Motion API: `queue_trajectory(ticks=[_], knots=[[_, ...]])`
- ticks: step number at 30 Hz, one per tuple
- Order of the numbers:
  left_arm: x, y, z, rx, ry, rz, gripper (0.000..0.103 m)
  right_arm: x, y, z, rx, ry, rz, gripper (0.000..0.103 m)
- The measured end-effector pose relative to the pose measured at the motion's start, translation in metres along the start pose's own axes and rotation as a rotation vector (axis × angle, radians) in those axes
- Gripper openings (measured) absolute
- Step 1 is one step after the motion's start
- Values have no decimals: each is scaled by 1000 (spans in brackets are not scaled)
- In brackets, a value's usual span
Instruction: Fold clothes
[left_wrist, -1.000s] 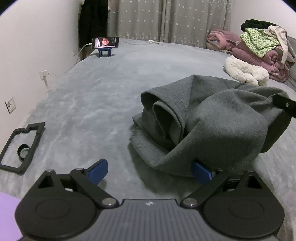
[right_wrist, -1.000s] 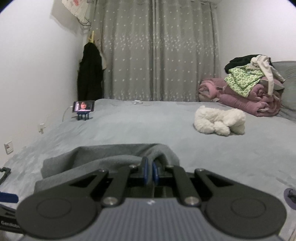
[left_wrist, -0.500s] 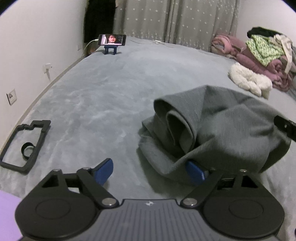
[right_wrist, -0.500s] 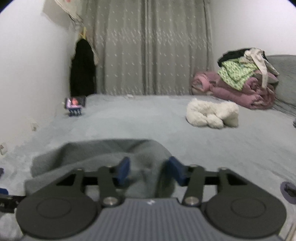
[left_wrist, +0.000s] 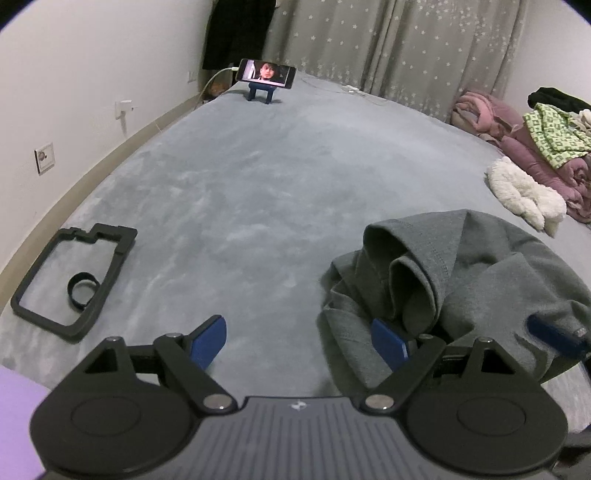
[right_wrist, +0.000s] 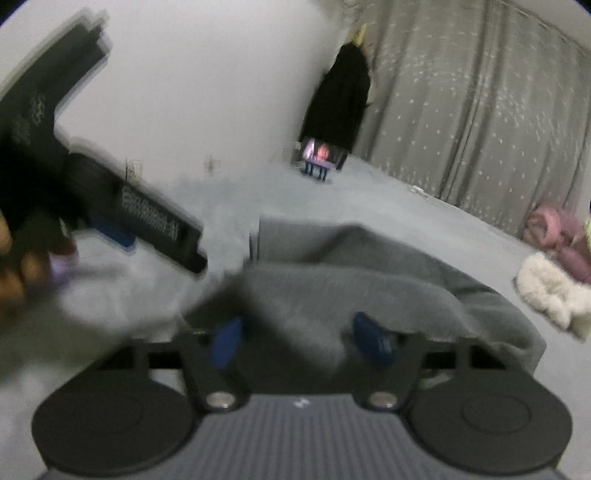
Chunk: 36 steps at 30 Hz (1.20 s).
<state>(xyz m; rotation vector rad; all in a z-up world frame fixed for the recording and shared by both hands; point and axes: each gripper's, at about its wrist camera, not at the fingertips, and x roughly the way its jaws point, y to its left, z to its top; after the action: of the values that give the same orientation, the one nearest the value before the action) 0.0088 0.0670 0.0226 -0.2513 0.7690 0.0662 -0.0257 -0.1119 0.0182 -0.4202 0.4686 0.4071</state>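
Observation:
A grey garment (left_wrist: 480, 280) lies bunched and partly folded on the grey bed (left_wrist: 266, 192), at the right of the left wrist view. My left gripper (left_wrist: 297, 341) is open at its near left edge; the right blue pad (left_wrist: 389, 341) touches the cloth, the left pad (left_wrist: 208, 339) is over bare bed. In the blurred right wrist view the same garment (right_wrist: 369, 280) fills the middle. My right gripper (right_wrist: 304, 341) is open, with cloth lying between its blue pads. A blue pad of the right gripper (left_wrist: 554, 338) shows at the garment's right edge.
A black frame (left_wrist: 70, 280) with a ring inside lies at the left bed edge. A phone on a stand (left_wrist: 266, 72) is at the far end. A white fluffy item (left_wrist: 524, 197) and a pile of pink bedding and clothes (left_wrist: 532, 140) sit at right. A hand (right_wrist: 18, 266) holds the left gripper's body.
My right gripper was shut on the garment's edge, then opened and let it go; it has swung left. The garment has settled lower on the bed. My left gripper stayed open and pulled back slightly.

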Motion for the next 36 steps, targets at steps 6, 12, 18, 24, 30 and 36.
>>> queue_trajectory(ticks=[6,12,18,24,30,36], knots=[[1,2,0,-10,3,7,86,-20,-15,9,85,-130,-101,4],[1,2,0,-7,-3,-2,86,-71,-43,20,210,-368,-192,4],[2,-8,-5,42,2,-14,86,-44,-60,13,199,-190,-158,65],[-8,-32,-15,140,-8,-80,87,-18,-77,2,278,-58,-194,74],[-10,-58,-29,266,-25,-104,87,-23,-111,-25,429,29,-252,79],[-10,-68,-36,325,-49,-113,87,-8,-137,-50,627,137,-156,41]])
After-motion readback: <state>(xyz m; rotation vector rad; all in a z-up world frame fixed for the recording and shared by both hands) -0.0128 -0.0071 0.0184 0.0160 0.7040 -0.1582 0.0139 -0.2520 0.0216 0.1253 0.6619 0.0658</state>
